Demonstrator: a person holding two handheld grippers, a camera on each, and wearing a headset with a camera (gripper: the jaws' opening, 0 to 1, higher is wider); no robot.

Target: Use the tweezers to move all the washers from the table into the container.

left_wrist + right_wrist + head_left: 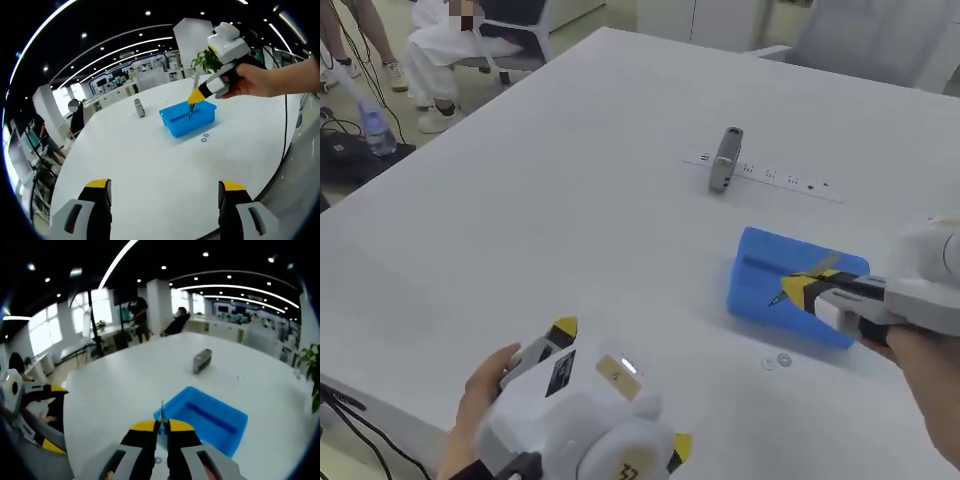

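Observation:
A blue container point(765, 290) sits on the white table point(570, 220). Two small washers point(783, 360) lie on the table just in front of it, also seen as washers point(204, 138) in the left gripper view. My right gripper point(790, 290) hovers over the container, shut on thin tweezers point(190, 110) that point down into it. In the right gripper view the right gripper point(160, 426) pinches the tweezers point(161, 410) above the container point(210, 422). My left gripper point(623, 387) is near the table's front edge, open and holding nothing, its jaws wide apart around the left gripper point(165, 187) midpoint.
A grey device point(725, 158) lies beyond the container beside a row of small sockets point(780, 178). A person in white point(445, 50) sits at the far left, with a water bottle point(375, 125) on the floor. The table's left half is bare.

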